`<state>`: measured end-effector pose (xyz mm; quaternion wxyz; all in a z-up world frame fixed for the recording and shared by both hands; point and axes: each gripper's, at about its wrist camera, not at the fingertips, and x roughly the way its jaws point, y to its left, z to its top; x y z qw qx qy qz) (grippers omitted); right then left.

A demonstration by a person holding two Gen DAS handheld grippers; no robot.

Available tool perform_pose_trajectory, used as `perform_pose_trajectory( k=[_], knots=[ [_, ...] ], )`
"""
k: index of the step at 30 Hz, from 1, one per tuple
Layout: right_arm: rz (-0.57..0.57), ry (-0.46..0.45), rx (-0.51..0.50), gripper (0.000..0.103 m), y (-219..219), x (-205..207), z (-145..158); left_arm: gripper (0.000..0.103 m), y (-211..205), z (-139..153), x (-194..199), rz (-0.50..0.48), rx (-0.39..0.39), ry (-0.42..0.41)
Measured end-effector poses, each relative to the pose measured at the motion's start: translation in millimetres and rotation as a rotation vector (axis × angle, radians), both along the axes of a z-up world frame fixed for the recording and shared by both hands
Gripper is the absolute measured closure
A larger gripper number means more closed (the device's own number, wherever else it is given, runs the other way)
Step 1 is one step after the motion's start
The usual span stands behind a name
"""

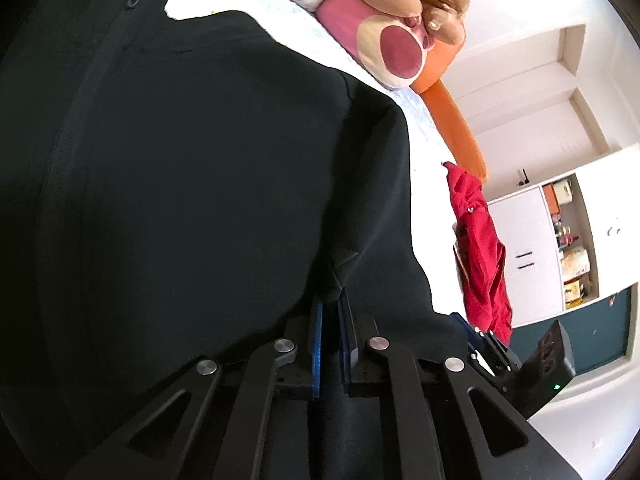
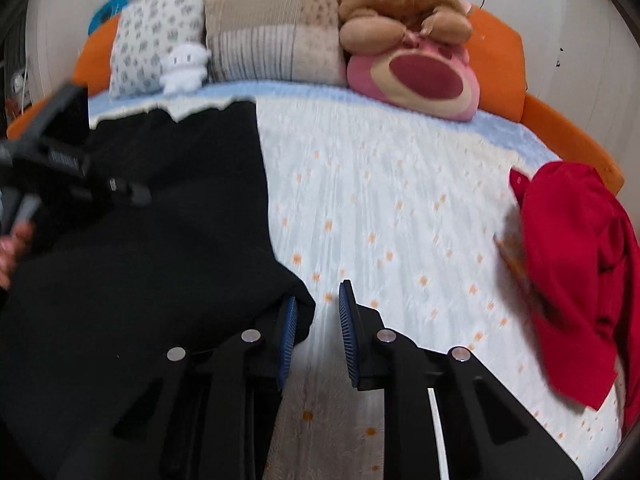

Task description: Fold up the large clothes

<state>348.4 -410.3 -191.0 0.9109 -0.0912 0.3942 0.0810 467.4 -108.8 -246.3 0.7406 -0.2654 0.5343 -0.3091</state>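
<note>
On a bed [image 2: 400, 200] with a pale quilt, the left gripper [image 1: 331, 304] is clamped on a fold of a black jacket [image 1: 180, 160], a pinch of dark cloth bunched between its nearly closed blue pads [image 1: 316, 344]. The jacket spreads over the left side of the quilt, zipper [image 1: 134, 0] running up toward the collar, one edge curving down beside the white cover. To its right, the right gripper [image 2: 318, 320] stands released, jaws apart with quilt showing between them; its left pad [image 2: 289, 340] touches the jacket's hem, the other rests clear of the cloth. The right wrist view is blurred. Farther right, a crumpled red garment [image 2: 572, 272] lies at the bed's edge, well apart from the jacket. At the head of the bed sit patterned pillows [image 2: 272, 32], a small white toy [image 2: 184, 68] and a pink bear cushion [image 2: 420, 76] under a brown plush [image 2: 404, 4].
</note>
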Motion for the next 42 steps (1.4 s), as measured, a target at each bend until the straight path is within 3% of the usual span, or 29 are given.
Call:
perform_pose_trajectory(
  k=[1,3,4,5,6,8,10,13,17,21,25,27,31,33,37,39,42],
  knots=[
    [-0.005,-0.006,0.006,0.078,0,-2,3,0.087,1,2,-2,-0.003,0.001,0.002],
    [-0.013,-0.015,0.024,0.062,-1,-7,16,0.065,8,17,-10,0.001,-0.007,-0.007],
    [-0.014,-0.039,0.030,0.055,-1,-15,26,0.064,13,27,-16,-0.003,-0.015,-0.031],
    [-0.011,-0.058,0.034,0.052,-1,-21,34,0.060,22,42,-25,-0.017,-0.028,-0.069],
    [-0.002,-0.084,0.041,0.052,0,-32,46,0.050,34,58,-36,-0.028,-0.030,-0.109],
    [0.004,-0.124,0.043,0.042,3,-50,63,0.040,60,81,-54,-0.015,-0.017,-0.166],
    [0.031,-0.148,0.072,0.043,10,-72,80,0.039,92,96,-66,0.019,0.029,-0.209],
    [0.065,-0.144,0.117,0.041,23,-94,92,0.039,151,101,-73,0.150,0.197,-0.223],
    [0.189,-0.038,0.266,0.044,57,-114,88,0.039,213,79,-71,0.309,0.366,-0.155],
    [0.267,0.054,0.279,0.045,103,-123,67,0.039,241,47,-70,0.335,0.431,-0.096],
    [0.285,0.110,0.291,0.045,133,-118,52,0.049,240,27,-75,0.317,0.403,-0.084],
    [0.305,0.102,0.279,0.045,149,-113,56,0.066,240,29,-80,0.307,0.395,-0.108],
    [0.346,0.056,0.284,0.044,189,-84,78,0.086,238,42,-93,0.295,0.424,-0.135],
    [0.358,0.030,0.298,0.044,216,-56,93,0.087,251,45,-97,0.337,0.348,-0.123],
    [0.409,0.041,0.402,0.043,278,10,116,0.087,291,19,-94,0.431,0.021,0.022],
    [0.420,0.121,0.505,0.043,306,52,115,0.086,297,0,-94,0.447,-0.020,0.050],
    [0.384,0.246,0.583,0.043,354,114,101,0.084,290,-3,-96,0.427,0.023,-0.012]
  ],
)
